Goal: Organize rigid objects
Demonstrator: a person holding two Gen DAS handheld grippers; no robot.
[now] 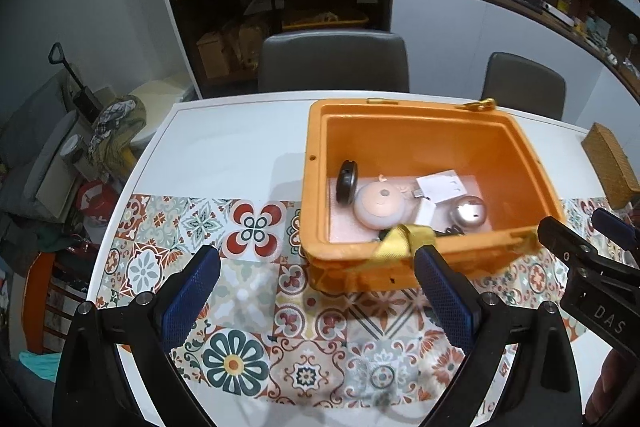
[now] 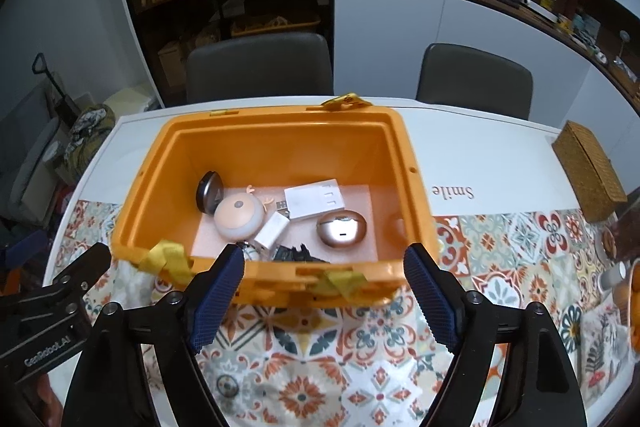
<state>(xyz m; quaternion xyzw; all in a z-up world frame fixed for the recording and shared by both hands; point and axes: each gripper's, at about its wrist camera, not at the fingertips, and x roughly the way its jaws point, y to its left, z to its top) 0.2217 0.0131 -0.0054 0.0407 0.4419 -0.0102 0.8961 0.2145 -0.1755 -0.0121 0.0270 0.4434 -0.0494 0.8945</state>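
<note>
An open orange box [image 1: 316, 163] [image 2: 416, 187] stands on the patterned tablecloth. Inside lie a black round case [image 1: 346, 182] [image 2: 209, 192], a pink round device [image 1: 379, 206] [image 2: 239, 215], a white flat adapter [image 1: 440, 185] [image 2: 314, 203], a white USB charger [image 2: 272, 230], a silver oval case [image 1: 469, 213] [image 2: 341, 227] and a black tangle [image 2: 296, 253]. My left gripper [image 1: 318, 267] is open and empty, over the cloth at the box's near left corner. My right gripper [image 2: 324, 271] is open and empty, straddling the box's near wall.
A wicker box [image 1: 611, 163] [image 2: 588, 169] sits at the table's right. Yellow straps [image 1: 400, 239] [image 2: 168, 261] hang over the box's near rim. Two grey chairs [image 1: 334, 61] [image 2: 476, 79] stand behind the table. Orange items [image 2: 628, 291] lie at the right edge.
</note>
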